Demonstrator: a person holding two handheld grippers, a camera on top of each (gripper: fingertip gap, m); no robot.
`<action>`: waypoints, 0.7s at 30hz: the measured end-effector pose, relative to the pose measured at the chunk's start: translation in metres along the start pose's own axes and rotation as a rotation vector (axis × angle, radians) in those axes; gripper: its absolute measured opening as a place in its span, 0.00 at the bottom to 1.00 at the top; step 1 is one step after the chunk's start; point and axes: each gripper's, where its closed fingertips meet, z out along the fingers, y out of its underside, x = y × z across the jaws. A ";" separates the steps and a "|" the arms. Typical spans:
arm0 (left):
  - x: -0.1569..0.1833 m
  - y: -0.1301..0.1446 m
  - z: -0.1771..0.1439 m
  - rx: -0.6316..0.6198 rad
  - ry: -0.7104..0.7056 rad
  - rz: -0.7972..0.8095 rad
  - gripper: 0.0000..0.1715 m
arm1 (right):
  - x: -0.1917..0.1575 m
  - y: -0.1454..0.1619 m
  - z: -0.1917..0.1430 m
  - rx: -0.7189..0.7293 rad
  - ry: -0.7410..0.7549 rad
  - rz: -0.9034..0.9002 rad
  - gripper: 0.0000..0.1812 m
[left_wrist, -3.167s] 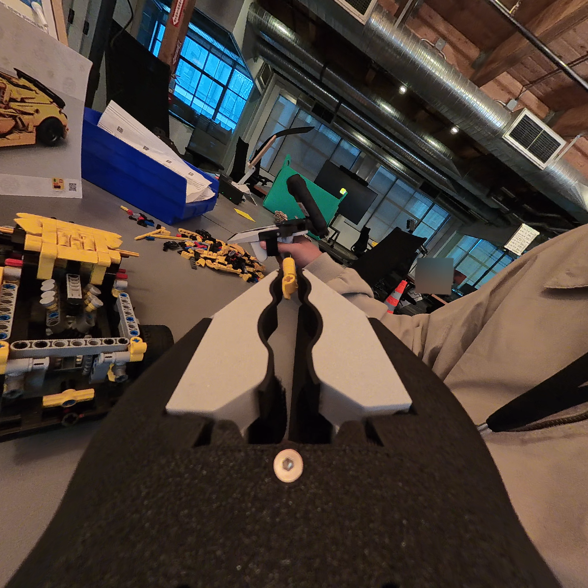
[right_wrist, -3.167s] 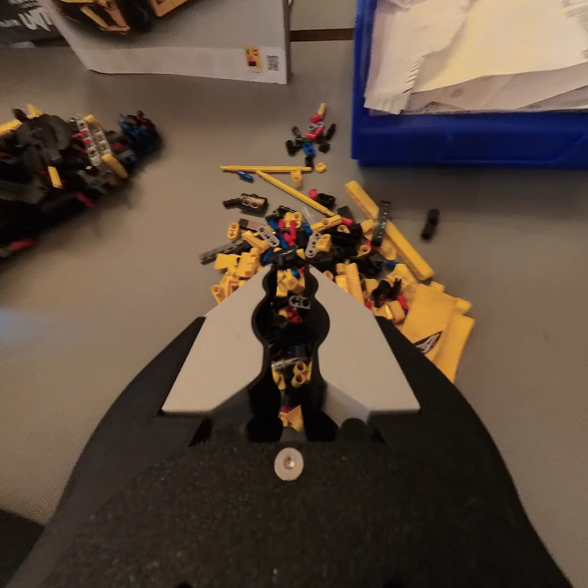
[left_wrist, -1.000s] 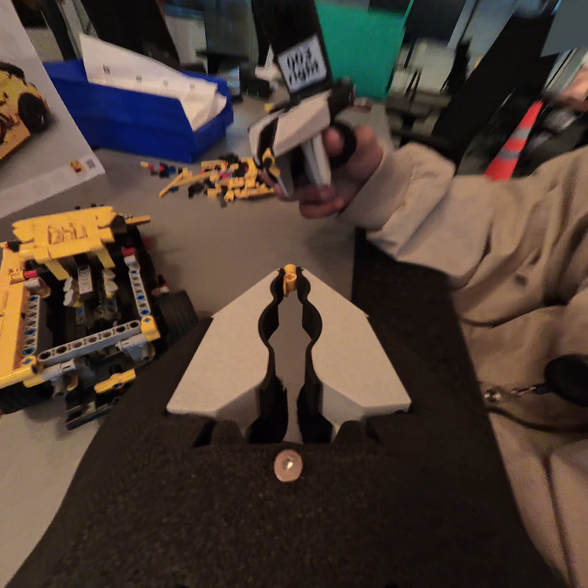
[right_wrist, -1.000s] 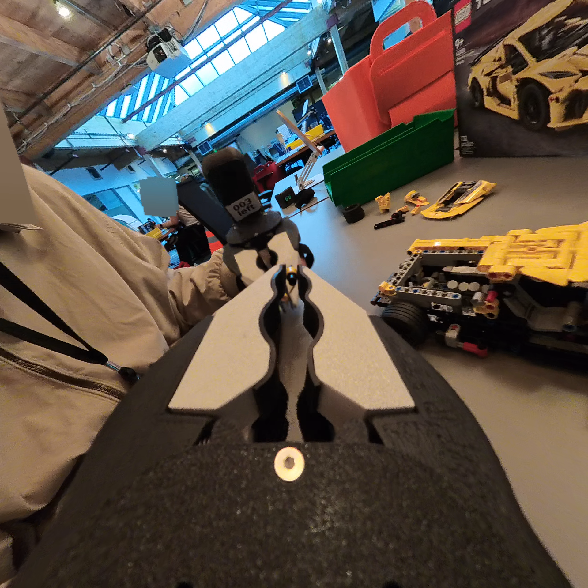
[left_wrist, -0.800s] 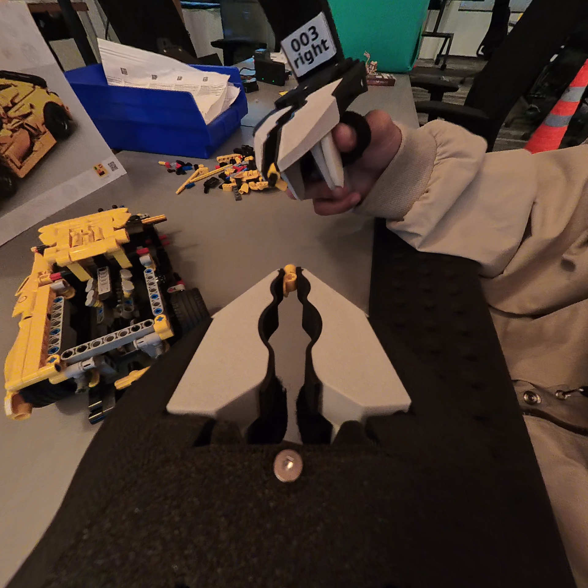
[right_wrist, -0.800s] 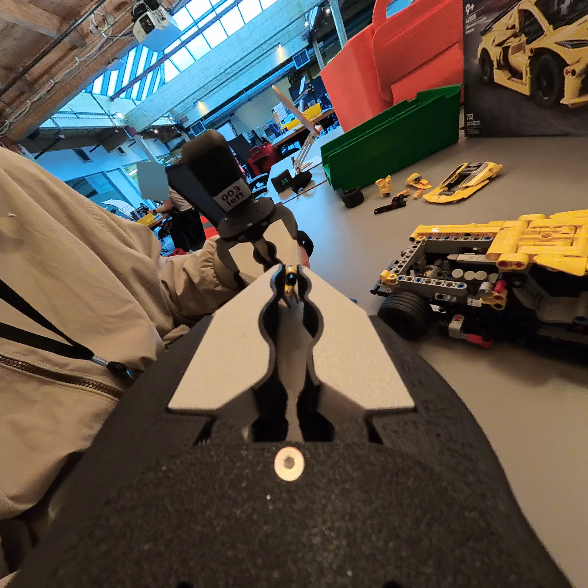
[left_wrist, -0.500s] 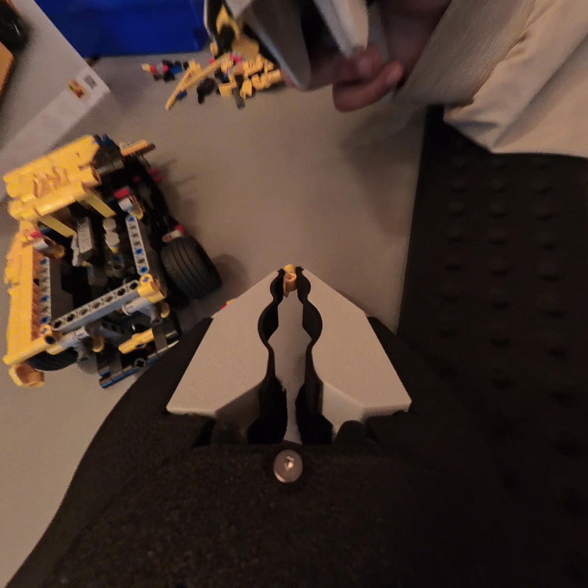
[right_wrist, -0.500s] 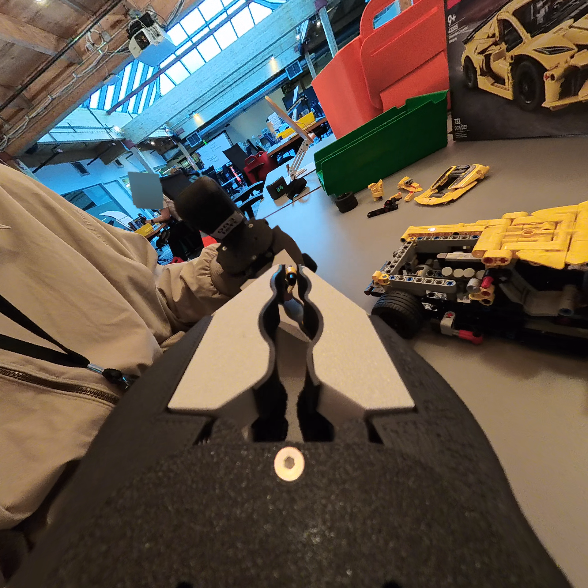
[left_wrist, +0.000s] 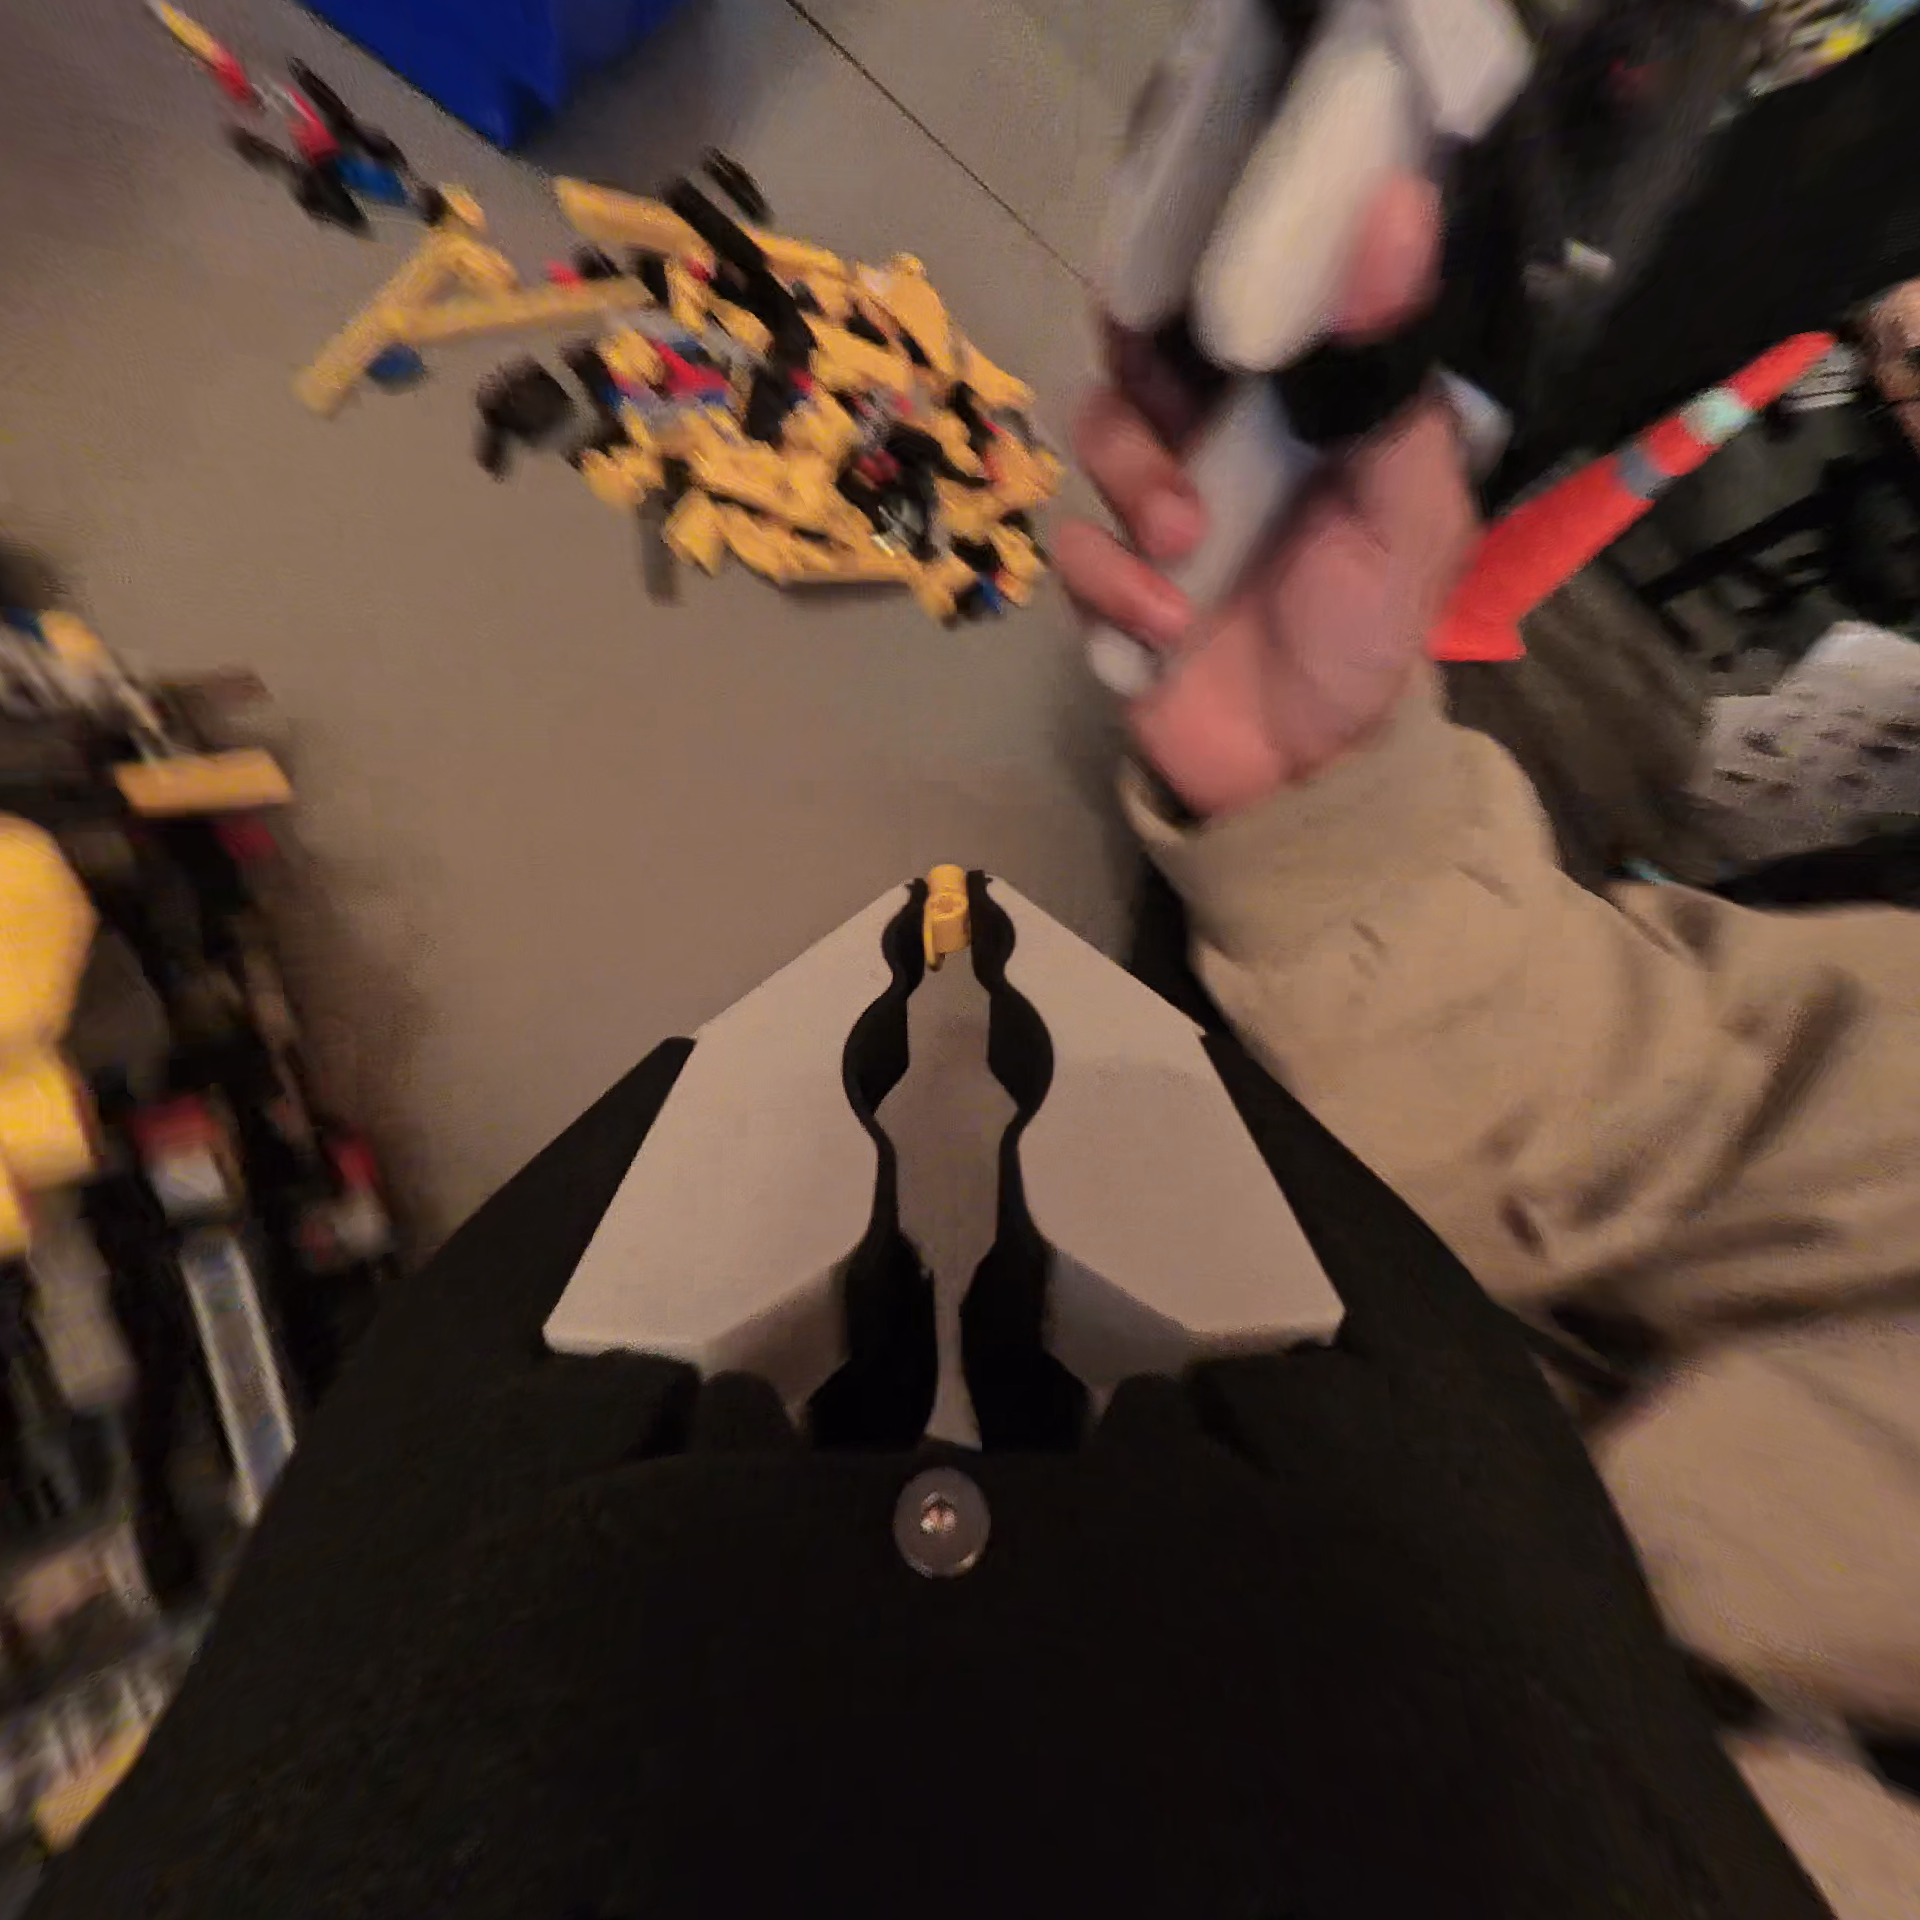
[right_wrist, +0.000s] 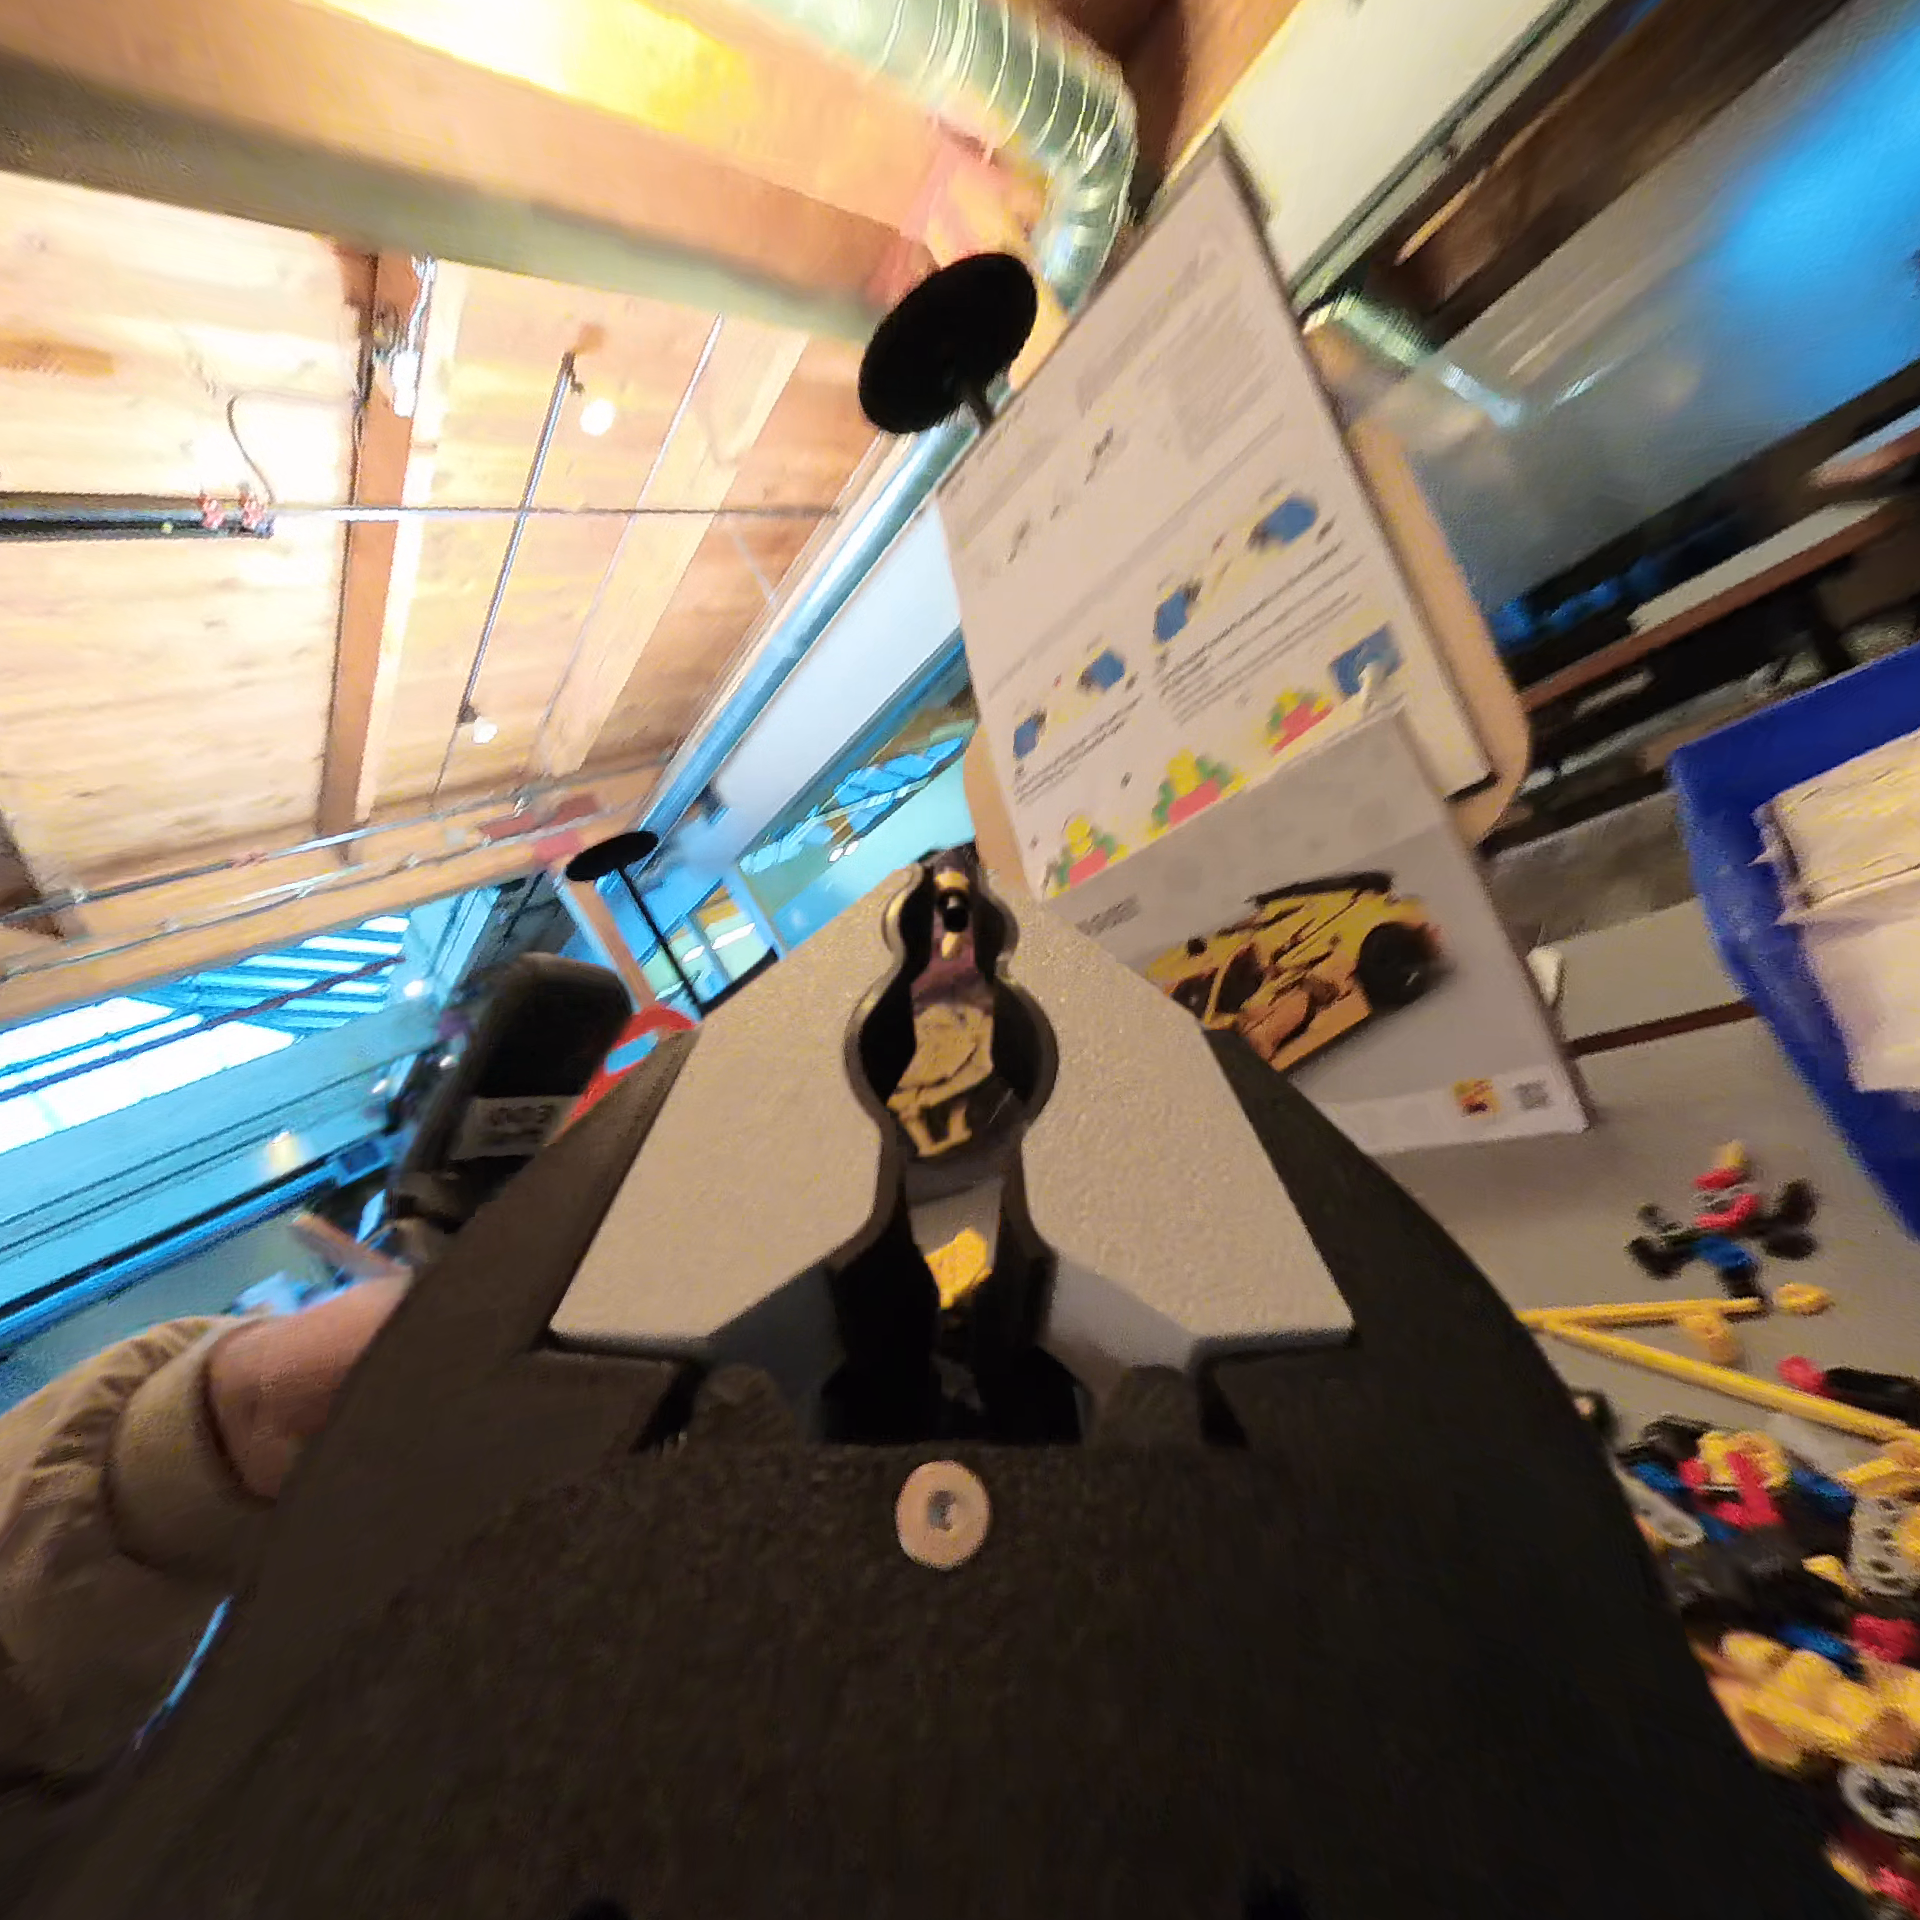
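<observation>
My left gripper (left_wrist: 945, 883) is shut on a small yellow brick piece (left_wrist: 945, 914) at its tips and hangs above the grey table (left_wrist: 623, 779). It is nearest the pile of yellow and black loose bricks (left_wrist: 748, 416) ahead. A hand (left_wrist: 1247, 644) holds the right gripper (left_wrist: 1299, 208) up at the upper right, blurred. In the right wrist view my right gripper (right_wrist: 948, 883) is shut on a small black and yellow piece (right_wrist: 948, 920) and tilts upward. The left gripper (right_wrist: 509, 1091) shows at the left.
A partly built yellow and black car (left_wrist: 125, 1039) stands at the left. A blue bin (right_wrist: 1787, 883) with papers is at the right, a box with a yellow car picture (right_wrist: 1299, 966) and an instruction sheet (right_wrist: 1195, 623) ahead. Loose bricks (right_wrist: 1766, 1507) lie at the lower right. An orange cone (left_wrist: 1610, 468) stands beyond the table. About 15 cm separates my left fingertips from my right.
The left gripper has tipped down toward the table and the brick pile. The right gripper has swung from facing the left gripper and the car to pointing up at the box and ceiling. Both keep their pieces.
</observation>
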 end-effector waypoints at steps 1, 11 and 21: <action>-0.015 -0.014 0.022 0.003 -0.041 0.019 0.04 | 0.002 -0.008 -0.004 0.036 0.011 -0.009 0.03; -0.088 -0.044 0.146 -0.103 -0.155 0.058 0.10 | 0.000 -0.009 -0.005 0.039 -0.045 0.071 0.03; -0.026 -0.096 -0.009 0.426 0.157 0.053 0.14 | -0.019 0.050 0.016 -0.277 -0.184 0.251 0.03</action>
